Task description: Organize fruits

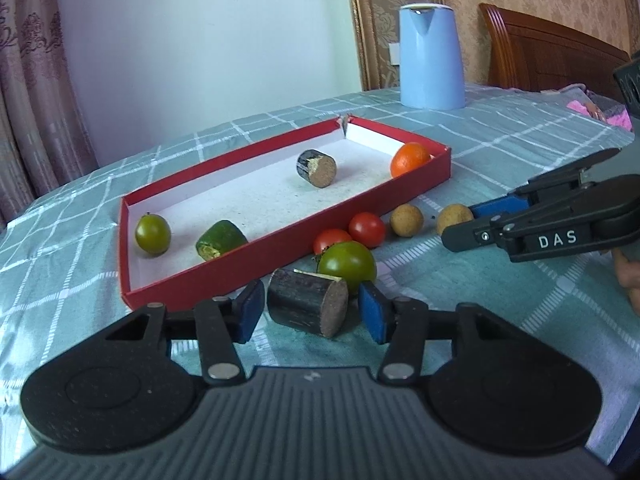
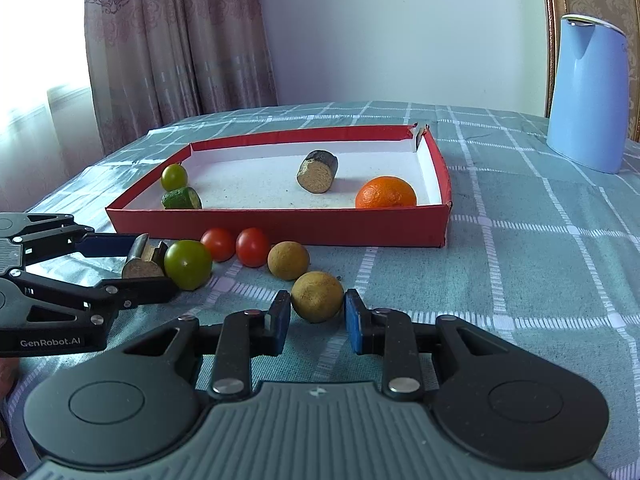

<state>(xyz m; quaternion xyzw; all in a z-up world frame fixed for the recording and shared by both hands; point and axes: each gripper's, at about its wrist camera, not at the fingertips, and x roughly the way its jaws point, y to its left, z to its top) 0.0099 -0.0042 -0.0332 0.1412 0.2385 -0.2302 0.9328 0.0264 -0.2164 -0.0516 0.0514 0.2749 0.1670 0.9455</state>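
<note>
My left gripper (image 1: 312, 312) is shut on a dark sugarcane piece (image 1: 308, 306) that lies on the tablecloth in front of the red tray (image 1: 280, 256). My right gripper (image 2: 317, 320) is shut on a brown round fruit (image 2: 316, 296) to the right of it. Between them lie a large green tomato (image 1: 347, 266), two red tomatoes (image 1: 366, 229) and a second brown fruit (image 1: 406, 220). Inside the tray sit a small green tomato (image 1: 153, 235), a cucumber piece (image 1: 220, 240), another cane piece (image 1: 317, 168) and an orange (image 1: 410, 159).
A blue kettle (image 1: 432, 56) stands behind the tray's far right corner. A wooden chair back (image 1: 552, 56) and a pink cloth (image 1: 600, 110) are past the table's right edge. Curtains (image 2: 176, 40) hang at the left.
</note>
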